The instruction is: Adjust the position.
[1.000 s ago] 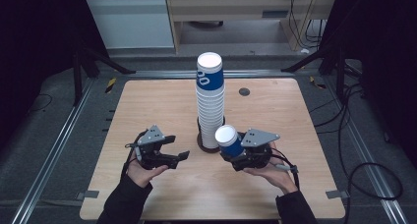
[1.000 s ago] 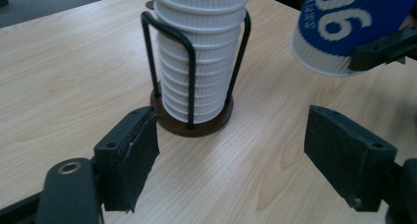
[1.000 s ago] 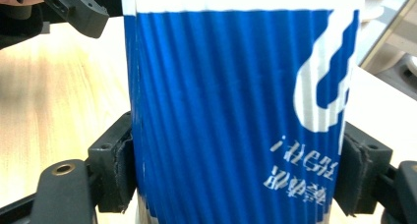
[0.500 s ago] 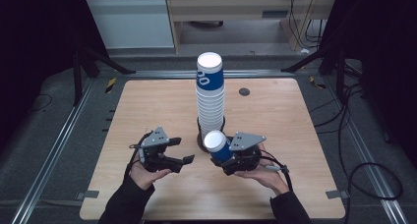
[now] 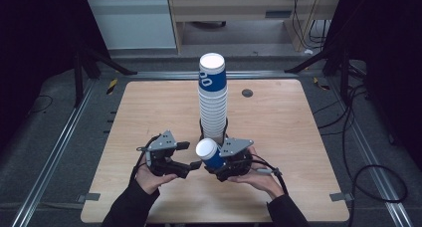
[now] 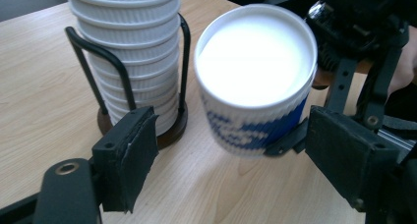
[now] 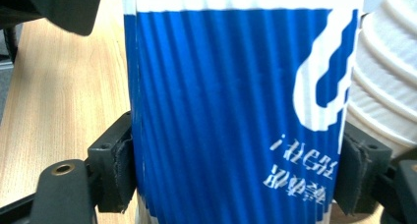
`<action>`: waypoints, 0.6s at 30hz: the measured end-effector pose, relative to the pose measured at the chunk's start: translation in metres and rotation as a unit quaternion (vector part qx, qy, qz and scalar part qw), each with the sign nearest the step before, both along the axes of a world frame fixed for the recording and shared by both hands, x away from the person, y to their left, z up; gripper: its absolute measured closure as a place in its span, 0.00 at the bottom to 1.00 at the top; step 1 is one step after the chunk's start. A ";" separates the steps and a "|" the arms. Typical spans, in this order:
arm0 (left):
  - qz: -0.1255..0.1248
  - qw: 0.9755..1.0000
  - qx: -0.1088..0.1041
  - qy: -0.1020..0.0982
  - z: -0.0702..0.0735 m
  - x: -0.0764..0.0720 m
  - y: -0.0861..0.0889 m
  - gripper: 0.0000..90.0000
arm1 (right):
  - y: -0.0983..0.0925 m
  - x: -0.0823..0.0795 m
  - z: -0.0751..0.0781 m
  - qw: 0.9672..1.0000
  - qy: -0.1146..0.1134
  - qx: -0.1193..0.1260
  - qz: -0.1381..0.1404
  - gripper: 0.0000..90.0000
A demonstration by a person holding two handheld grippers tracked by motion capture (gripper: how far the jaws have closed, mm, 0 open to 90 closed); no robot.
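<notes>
Black two-jaw tools (image 5: 186,160), grey three-cornered top plates, trailing black cables; dark long sleeves.

Tall cup stack (image 5: 213,100) in wire holder (image 6: 125,94) blocking tabletop (image 5: 298,122) centre, just behind held blue cup (image 5: 209,153). Open passage left and right of stack. Narrow gap between left tongs (image 5: 191,165) and cup. Bare tabletop along near edge.

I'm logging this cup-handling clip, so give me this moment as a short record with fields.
held item: blue paper cup, upside down, tilted
right gripper: shut on the blue paper cup
left gripper: open, jaws either side of the cup, not pressing
cup stack: tall, upright in a black wire holder
surface: wooden table
</notes>
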State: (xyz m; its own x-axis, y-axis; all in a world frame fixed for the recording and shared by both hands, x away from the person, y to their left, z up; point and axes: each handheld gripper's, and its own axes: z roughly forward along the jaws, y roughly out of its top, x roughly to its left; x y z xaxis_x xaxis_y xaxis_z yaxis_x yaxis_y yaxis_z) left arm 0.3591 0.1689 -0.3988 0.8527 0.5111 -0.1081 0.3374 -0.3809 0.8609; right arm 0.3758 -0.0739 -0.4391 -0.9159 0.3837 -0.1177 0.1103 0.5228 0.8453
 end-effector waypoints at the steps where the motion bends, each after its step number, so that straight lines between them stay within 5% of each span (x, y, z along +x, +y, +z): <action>1: 0.000 1.000 0.000 0.000 0.000 0.000 0.000 0.21 | 0.002 0.000 -0.001 1.000 0.000 -0.001 0.003 0.23; 18: -0.016 1.000 0.014 0.014 -0.005 0.003 -0.015 0.22 | 0.021 -0.005 -0.008 1.000 -0.001 -0.014 0.027 0.23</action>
State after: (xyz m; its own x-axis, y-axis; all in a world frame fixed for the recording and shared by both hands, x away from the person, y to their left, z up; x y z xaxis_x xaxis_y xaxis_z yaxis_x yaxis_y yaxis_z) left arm 0.3616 0.1540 -0.4040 0.8653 0.4872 -0.1180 0.3485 -0.4155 0.8402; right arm 0.3706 -0.0526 -0.4468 -0.9351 0.3298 -0.1300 0.0789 0.5511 0.8307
